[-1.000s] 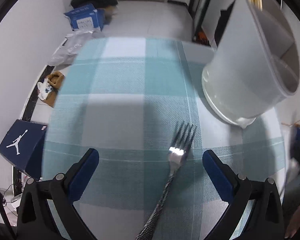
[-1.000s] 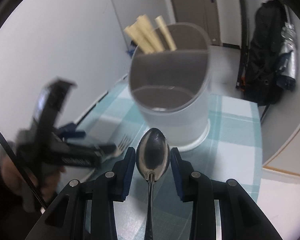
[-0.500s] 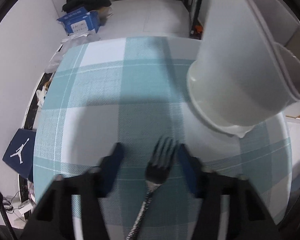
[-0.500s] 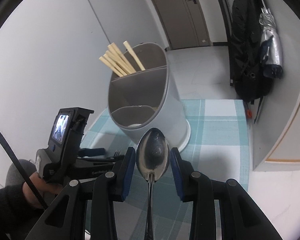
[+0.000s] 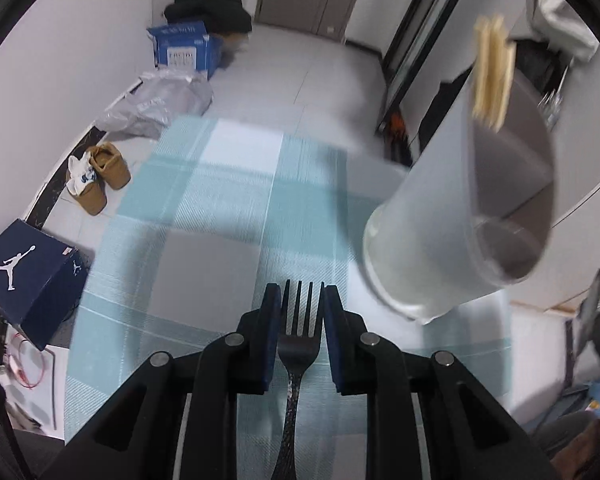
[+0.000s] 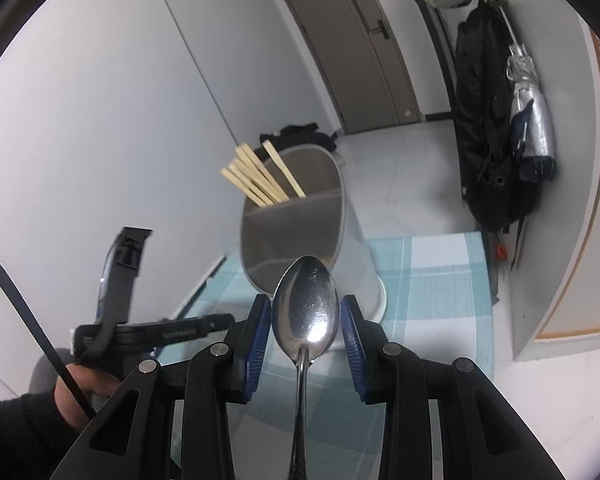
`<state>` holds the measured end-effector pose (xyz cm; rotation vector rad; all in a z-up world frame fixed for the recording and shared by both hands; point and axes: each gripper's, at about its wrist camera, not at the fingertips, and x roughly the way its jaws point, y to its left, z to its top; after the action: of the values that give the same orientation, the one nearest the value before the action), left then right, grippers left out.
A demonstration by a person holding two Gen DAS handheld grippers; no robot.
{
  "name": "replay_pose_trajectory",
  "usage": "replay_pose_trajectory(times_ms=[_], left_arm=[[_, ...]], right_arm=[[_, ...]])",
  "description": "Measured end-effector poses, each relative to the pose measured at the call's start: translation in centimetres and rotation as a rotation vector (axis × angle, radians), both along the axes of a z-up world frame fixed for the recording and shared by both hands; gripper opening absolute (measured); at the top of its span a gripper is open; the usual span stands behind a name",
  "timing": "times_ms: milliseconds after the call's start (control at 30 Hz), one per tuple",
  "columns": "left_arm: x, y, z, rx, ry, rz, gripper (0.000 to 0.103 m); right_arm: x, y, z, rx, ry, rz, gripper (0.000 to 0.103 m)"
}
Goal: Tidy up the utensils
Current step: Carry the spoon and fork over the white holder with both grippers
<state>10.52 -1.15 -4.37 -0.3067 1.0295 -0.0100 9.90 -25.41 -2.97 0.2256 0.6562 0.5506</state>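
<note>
Fork [image 5: 300, 334] is now sitting between the left tongs [image 5: 300, 322], which were wide apart a second ago and are closing onto it, beside the holder [image 5: 456, 236]. Right tongs [image 6: 306, 330] are keeping the spoon [image 6: 306, 314] clamped, so both look ready for dropping in.

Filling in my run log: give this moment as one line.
left claw: closing on steel fork | right claw: holding steel spoon | grey divided utensil holder: wooden chopsticks inside
</note>
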Motion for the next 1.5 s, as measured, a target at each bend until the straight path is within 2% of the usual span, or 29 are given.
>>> replay_pose_trajectory(times_ms=[200, 267, 700, 867, 1133, 1267, 1500], left_arm=[[-1.1, -0.1, 2.3, -0.070, -0.068, -0.015, 0.017], [-1.2, -0.2, 2.8, -0.067, -0.089, -0.023, 0.017], [-2.3, -0.2, 4.5, -0.047, -0.116, -0.097, 0.017], [-2.5, -0.8, 4.9, -0.028, -0.111, -0.133, 0.017], [-2.0, -1.0, 5.6, -0.035, -0.094, -0.180, 0.016], [-1.9, -0.8, 7.0, -0.079, -0.114, -0.190, 0.016], [-0.8, 0.0, 12.3, -0.187, -0.210, -0.196, 0.016]], right_arm=[[-2.3, 0.5, 2.1, 0.031, -0.115, -0.014, 0.034], [-2.9, 0.8, 2.5, 0.026, -0.134, -0.013, 0.034], [-3.7, 1.8, 3.6, -0.001, -0.180, 0.010, 0.034], [-3.6, 1.9, 4.5, -0.021, -0.216, -0.015, 0.034], [-2.7, 1.4, 5.1, -0.018, -0.215, -0.051, 0.034], [-2.0, 1.2, 5.9, -0.009, -0.224, -0.069, 0.034], [0.1, 1.4, 8.8, -0.017, -0.304, -0.080, 0.034]])
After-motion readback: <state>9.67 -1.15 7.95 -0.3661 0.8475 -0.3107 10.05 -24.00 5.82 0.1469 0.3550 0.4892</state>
